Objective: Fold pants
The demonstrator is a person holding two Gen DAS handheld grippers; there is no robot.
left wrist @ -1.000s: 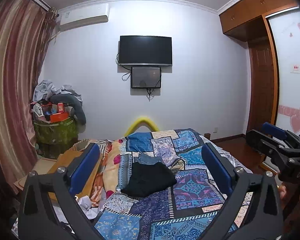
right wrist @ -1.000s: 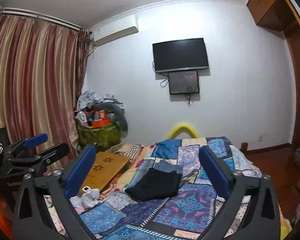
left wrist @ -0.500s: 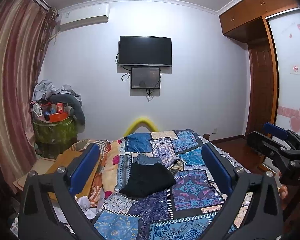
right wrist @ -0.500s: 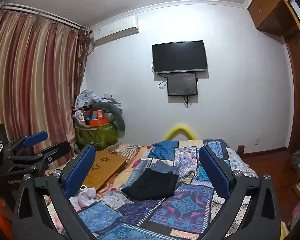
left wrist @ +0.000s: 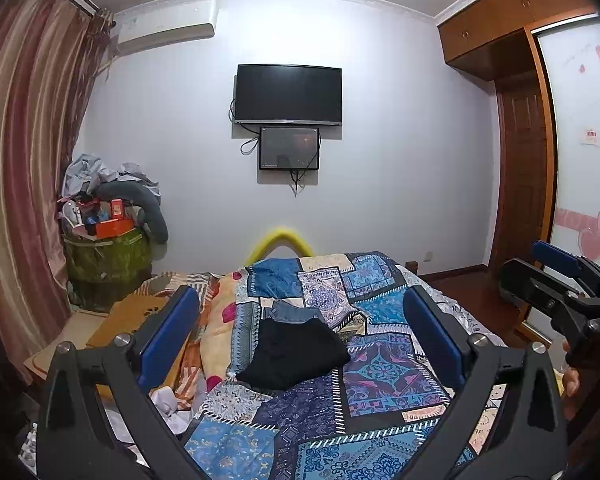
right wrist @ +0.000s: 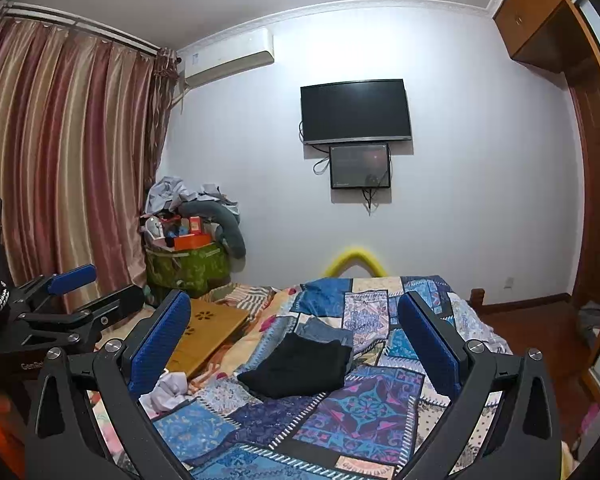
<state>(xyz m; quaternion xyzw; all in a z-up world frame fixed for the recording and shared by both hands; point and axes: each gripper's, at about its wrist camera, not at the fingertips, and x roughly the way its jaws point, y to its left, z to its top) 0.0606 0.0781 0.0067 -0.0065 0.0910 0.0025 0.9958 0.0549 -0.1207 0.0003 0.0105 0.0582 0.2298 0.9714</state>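
Observation:
A folded pair of black pants (left wrist: pixel 290 354) lies in the middle of a bed with a blue patchwork quilt (left wrist: pixel 384 376). A folded pair of blue jeans (left wrist: pixel 290 314) lies just behind it. Both also show in the right wrist view: black pants (right wrist: pixel 300 368), jeans (right wrist: pixel 326 330). My left gripper (left wrist: pixel 300 336) is open and empty, held well above and short of the pants. My right gripper (right wrist: pixel 294 336) is open and empty too. Each gripper shows at the edge of the other's view.
A wooden lap table (right wrist: pixel 204 332) lies on the bed's left side, with a crumpled white cloth (right wrist: pixel 168 390) near it. A cluttered green bin (left wrist: pixel 104 256) stands by the curtain. A TV (left wrist: pixel 288 94) hangs on the far wall. A wardrobe (left wrist: pixel 520 160) stands right.
Both grippers have tilted slightly upward, so the bed sits lower in the views. The pants have not moved.

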